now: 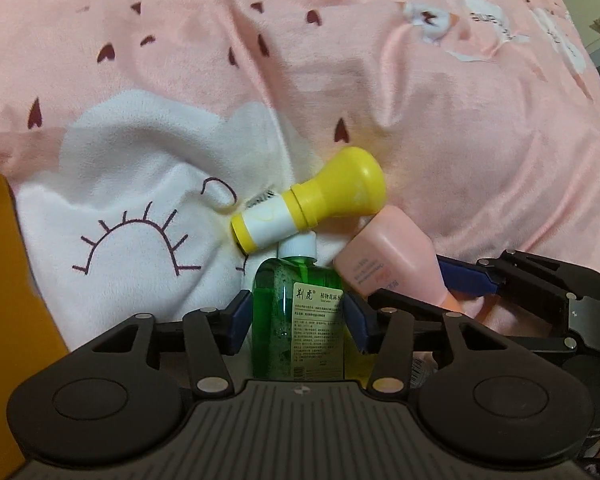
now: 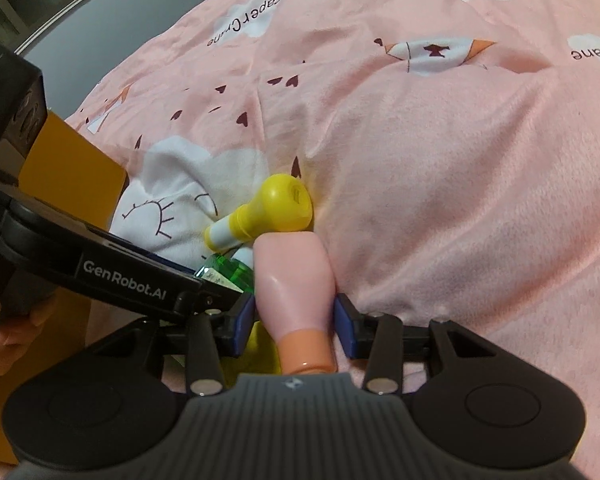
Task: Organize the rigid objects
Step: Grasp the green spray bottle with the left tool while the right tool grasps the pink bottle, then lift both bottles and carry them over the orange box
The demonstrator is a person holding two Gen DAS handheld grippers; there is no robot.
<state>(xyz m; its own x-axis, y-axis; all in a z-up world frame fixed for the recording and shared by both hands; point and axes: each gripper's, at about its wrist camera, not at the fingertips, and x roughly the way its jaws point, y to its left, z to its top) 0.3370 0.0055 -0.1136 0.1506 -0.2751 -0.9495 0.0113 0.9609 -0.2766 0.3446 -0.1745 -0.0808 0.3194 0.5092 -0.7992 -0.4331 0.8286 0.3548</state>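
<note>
Left gripper (image 1: 298,320) jaws pinch green bottle (image 1: 300,312); "GenRobot.AI"-marked; right gripper (image 2: 296,322) jaws pinch pink bottle (image 2: 296,276).

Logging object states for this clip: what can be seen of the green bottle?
The green bottle is clear green plastic with a white cap and a pale printed label, with bubbly green liquid inside. It lies between the blue pads of the left tool, which seem to grip it. Its cap meets the yellow bottle; the pink bottle lies alongside.
</note>
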